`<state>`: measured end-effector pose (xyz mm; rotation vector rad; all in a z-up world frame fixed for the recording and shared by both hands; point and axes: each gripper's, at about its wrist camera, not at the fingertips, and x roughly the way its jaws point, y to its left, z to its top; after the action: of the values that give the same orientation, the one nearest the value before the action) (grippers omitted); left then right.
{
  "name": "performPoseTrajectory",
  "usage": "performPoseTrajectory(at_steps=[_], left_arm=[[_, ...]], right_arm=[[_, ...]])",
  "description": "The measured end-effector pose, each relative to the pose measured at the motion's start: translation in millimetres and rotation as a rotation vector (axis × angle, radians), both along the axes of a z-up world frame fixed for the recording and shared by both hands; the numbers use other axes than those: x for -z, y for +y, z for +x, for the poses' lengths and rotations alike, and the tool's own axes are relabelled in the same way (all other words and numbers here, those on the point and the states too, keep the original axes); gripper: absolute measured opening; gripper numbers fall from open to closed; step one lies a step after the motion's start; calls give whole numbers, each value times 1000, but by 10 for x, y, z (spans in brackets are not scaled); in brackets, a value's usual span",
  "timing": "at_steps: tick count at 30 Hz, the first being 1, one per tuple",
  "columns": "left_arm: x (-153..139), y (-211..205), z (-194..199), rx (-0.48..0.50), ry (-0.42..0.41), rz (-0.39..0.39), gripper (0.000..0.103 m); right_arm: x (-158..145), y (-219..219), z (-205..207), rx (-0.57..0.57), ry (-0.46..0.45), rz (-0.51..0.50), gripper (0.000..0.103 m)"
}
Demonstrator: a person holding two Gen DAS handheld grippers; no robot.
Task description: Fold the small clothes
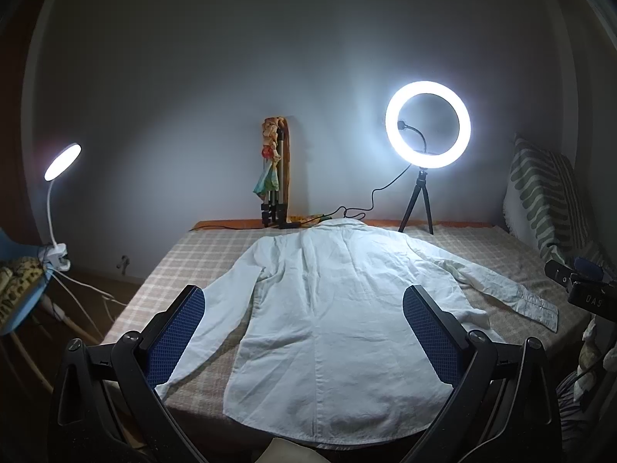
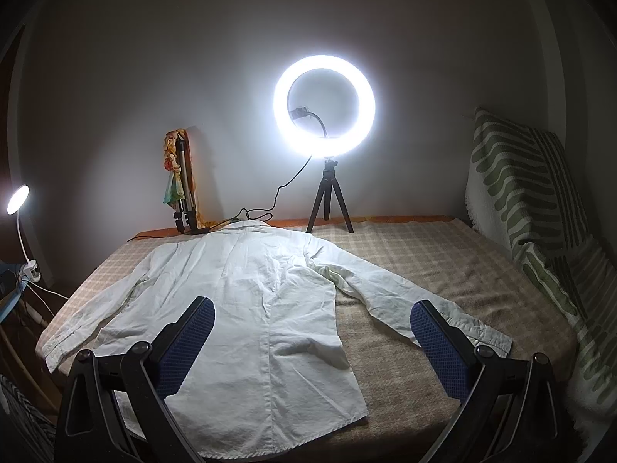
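Left gripper: the black two-finger gripper with blue textured pads (image 1: 304, 305) is spread wide and grasps nothing; it hangs above the hem end of the garment, its fingers framing the shirt's body.
Right gripper: the matching black gripper with blue pads (image 2: 311, 318) is likewise spread wide and empty, poised above the shirt's lower right side, one finger over the body, the other over the right cuff.
Shirt: the white, creased, long-sleeved cotton shirt (image 1: 327, 308) lies flat, back side up, on the bed, hem nearest, collar at the far edge, both sleeves angled outward and down.
Bed cover: the beige and white checked blanket (image 2: 443, 270) lies under the shirt, bare on the right.
Cushion: the white cushion with green wavy stripes (image 2: 528, 193) leans at the bed's right edge.
Clip lamp: the white gooseneck lamp (image 1: 61, 162), lit, is clamped at the left, off the bed.
Folded tripod: the silver and black tripod draped with coloured cloth (image 1: 275, 177) stands against the far wall.
Ring light: the glowing white ring light on a small black tripod (image 2: 324, 108) stands at the far edge, just beyond the collar.
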<state>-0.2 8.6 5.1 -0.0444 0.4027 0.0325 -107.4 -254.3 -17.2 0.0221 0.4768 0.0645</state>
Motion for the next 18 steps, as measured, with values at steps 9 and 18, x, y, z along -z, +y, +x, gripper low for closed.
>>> performPoseTrajectory(at_steps=[9, 18], left_arm=[[-13, -1, 0, -1, -1, 1, 102], [-14, -2, 0, -1, 0, 1, 102]], right_arm=[[-5, -1, 1, 1, 0, 0, 103], [-5, 2, 12, 1, 2, 1, 103]])
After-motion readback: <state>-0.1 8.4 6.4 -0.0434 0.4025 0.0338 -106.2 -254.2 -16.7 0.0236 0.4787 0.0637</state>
